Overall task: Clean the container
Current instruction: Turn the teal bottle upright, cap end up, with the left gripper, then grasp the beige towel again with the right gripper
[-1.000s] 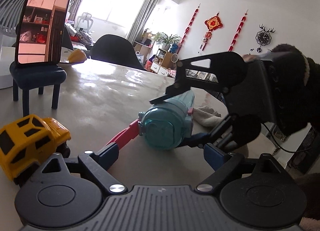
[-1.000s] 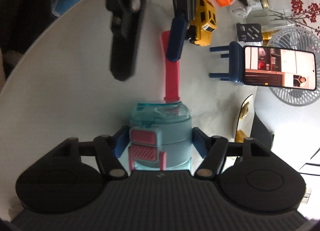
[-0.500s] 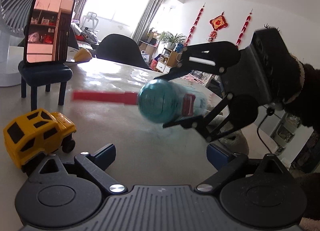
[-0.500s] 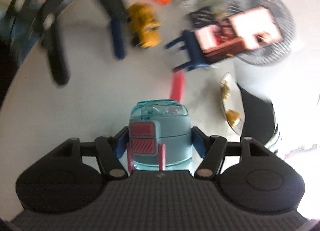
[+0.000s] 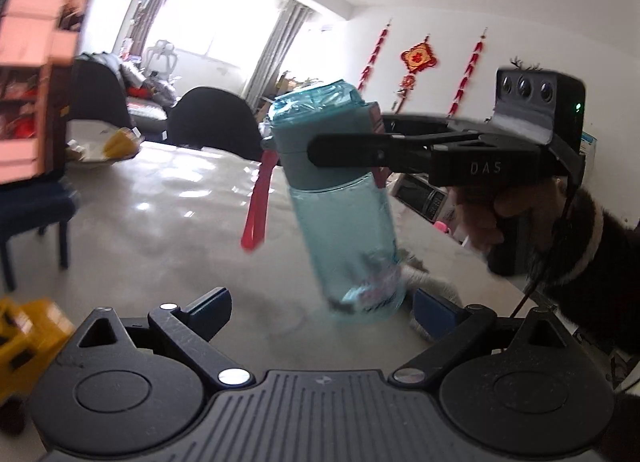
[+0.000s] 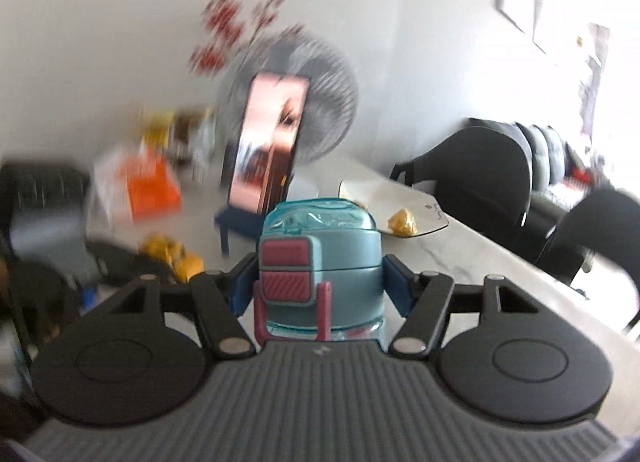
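the right gripper (image 6: 318, 282) has its fingers closed on the grey-blue cap of the teal water bottle (image 5: 340, 198), one blue pad on each side of the cap. seen from the left wrist, the bottle hangs in the air above the tabletop (image 5: 168, 222), roughly upright with its base tilted toward the camera, and its red strap (image 5: 258, 206) dangles from the cap. a person's hand (image 5: 486, 218) in a dark fuzzy sleeve grips the handle of that gripper.

the left gripper (image 5: 320, 308) sits low in front of the bottle with its fingers spread wide and nothing between them; the bottle's base is near the right pad, but contact cannot be told.

a yellow toy car (image 5: 24, 336) stands on the tabletop at the left edge. a phone (image 6: 270, 146) leans on a small blue chair-shaped stand (image 6: 236, 222) in front of a fan (image 6: 320, 102). a crumpled cloth (image 5: 428, 280) lies behind the bottle.
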`<state>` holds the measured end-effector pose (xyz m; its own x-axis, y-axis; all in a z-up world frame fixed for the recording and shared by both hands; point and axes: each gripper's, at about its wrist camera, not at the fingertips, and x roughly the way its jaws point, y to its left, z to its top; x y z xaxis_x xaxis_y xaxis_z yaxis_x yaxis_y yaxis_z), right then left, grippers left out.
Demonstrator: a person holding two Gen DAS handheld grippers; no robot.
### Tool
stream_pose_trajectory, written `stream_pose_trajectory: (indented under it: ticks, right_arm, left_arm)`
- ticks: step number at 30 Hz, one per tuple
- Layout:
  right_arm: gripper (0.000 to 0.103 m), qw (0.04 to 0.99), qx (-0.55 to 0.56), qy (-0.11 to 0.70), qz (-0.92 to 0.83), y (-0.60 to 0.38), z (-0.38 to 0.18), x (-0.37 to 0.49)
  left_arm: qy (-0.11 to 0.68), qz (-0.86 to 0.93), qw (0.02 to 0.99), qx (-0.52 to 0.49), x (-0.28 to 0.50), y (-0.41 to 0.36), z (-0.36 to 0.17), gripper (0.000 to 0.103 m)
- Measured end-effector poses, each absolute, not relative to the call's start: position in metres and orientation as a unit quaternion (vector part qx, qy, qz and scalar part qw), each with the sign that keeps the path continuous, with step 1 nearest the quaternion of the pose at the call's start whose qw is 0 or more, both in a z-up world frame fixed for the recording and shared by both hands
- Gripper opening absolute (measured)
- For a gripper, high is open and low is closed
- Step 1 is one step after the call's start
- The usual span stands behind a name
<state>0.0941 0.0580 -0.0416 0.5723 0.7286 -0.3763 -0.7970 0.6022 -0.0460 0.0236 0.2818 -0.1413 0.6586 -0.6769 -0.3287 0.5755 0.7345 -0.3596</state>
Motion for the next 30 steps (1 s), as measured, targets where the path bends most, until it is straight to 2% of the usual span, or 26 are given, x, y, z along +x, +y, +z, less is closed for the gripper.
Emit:
stream_pose_trajectory:
  ticks: [9,26,29,30]
  right_arm:
    - [0.065,0.903,-0.003,0.097,0.42,0.004,-0.055,0.074]
    - [0.068,0.908,0.02,0.113,0.403,-0.032,-0.046,0.036]
    - [0.073,0.911,0.027,0.104,0.398,-0.036,-0.046,0.033]
    - [0.079,0.911,0.033,0.102,0.398,-0.038,-0.046,0.033]
  left_arm:
    - [0.216,-0.381,0.895,-0.082,0.044,0.234,-0.124,0.098]
    - [0.156,-0.391,0.906,-0.051,0.038,0.167,-0.111,0.098]
    - [0.14,-0.378,0.914,-0.045,0.032,0.161,-0.108,0.097]
    - [0.136,-0.374,0.916,-0.043,0.031,0.16,-0.108,0.096]
